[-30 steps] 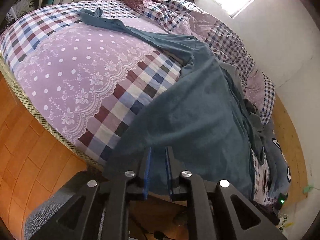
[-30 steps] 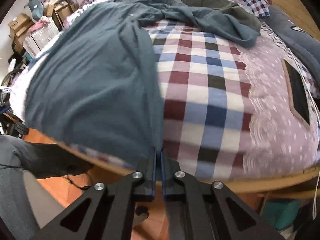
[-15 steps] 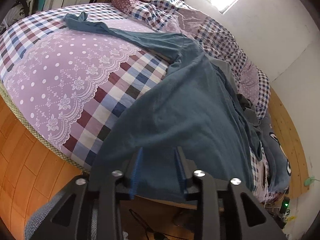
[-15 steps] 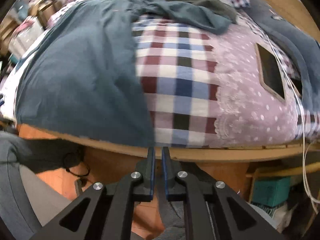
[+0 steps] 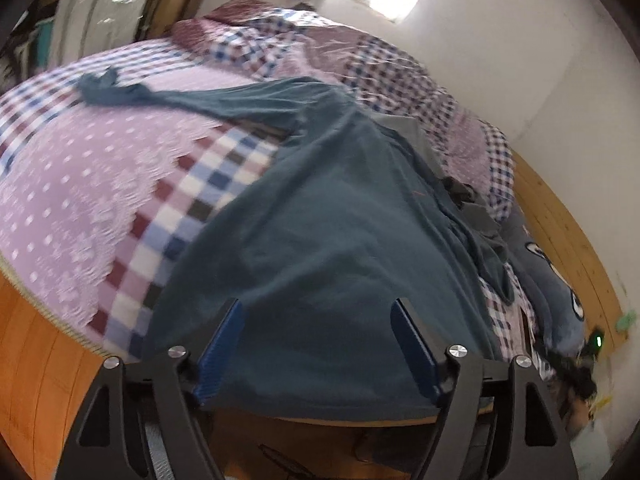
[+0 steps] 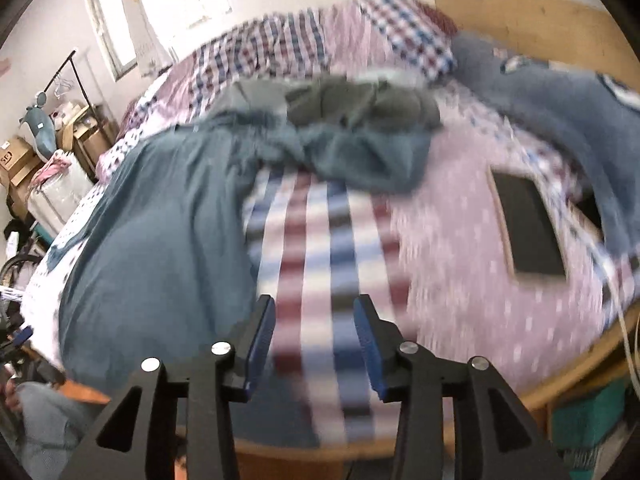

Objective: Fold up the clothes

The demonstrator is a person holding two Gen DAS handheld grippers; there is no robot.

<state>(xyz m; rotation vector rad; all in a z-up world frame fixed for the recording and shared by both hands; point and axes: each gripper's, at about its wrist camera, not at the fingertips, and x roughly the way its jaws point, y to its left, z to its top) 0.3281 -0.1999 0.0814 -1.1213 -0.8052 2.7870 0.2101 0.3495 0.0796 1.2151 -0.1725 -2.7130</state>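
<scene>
Left wrist view: left gripper [image 5: 318, 344] stands with its jaws spread wide, nothing between them, over the near hem of the teal long-sleeved shirt [image 5: 340, 216]. The shirt lies spread flat on the checked bedspread [image 5: 100, 200], hem at the near bed edge, one sleeve [image 5: 168, 94] running far-left and ending in a twist. A grey garment [image 5: 404, 128] lies under its far shoulder.

Right wrist view (motion-blurred): right gripper [image 6: 314, 344] also released, jaws apart, over bare bedspread [image 6: 332, 240] just right of the shirt body [image 6: 160, 240]. The other sleeve [image 6: 360, 152] is bunched at the far side against a grey-green garment [image 6: 360, 104]. A dark tablet [image 6: 528, 232] lies to the right.

Handling, judged: thin knit, light, limp, drapes and wrinkles; not fragile. Likely drags on the bedspread rather than slides. Good holds: hem corners, shoulder seams, cuffs. Pinch a single layer edge.
</scene>
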